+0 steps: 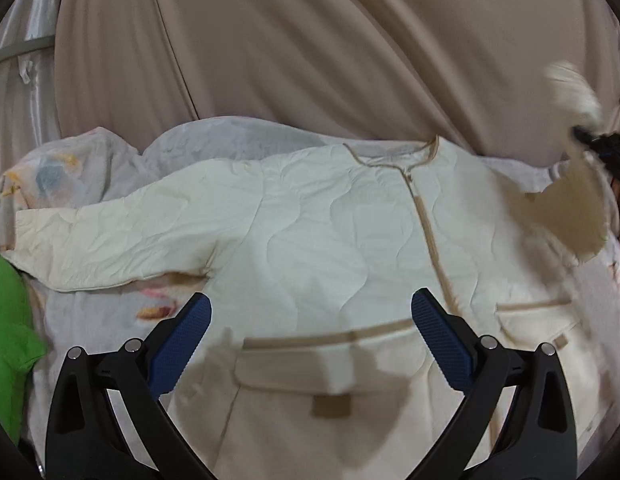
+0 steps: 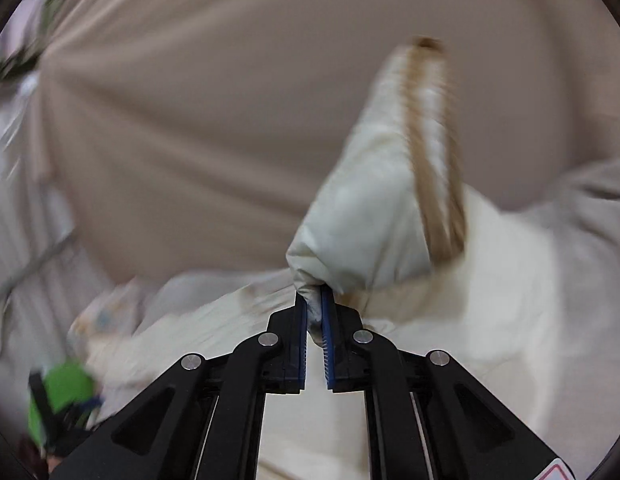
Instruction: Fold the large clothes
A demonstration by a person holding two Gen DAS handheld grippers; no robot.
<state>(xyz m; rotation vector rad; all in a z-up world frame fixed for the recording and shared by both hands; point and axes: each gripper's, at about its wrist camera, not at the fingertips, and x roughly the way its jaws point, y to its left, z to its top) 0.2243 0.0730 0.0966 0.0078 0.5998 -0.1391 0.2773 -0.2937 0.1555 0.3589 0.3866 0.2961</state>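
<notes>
Jacket lies flat, not folded yet. Right gripper pinches one sleeve, lifted toward 1 o'clock. Left gripper hangs wide open. Other sleeve and body remain.

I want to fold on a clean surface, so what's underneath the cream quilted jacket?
Under the cream quilted jacket lies a pale printed blanket, showing beyond its sleeve and collar. Whatever lies beneath the jacket's body is covered.

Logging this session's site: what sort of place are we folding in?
Probably a bedroom at home. The cream jacket lies on a patterned bedsheet, with a beige curtain hanging behind it.
</notes>
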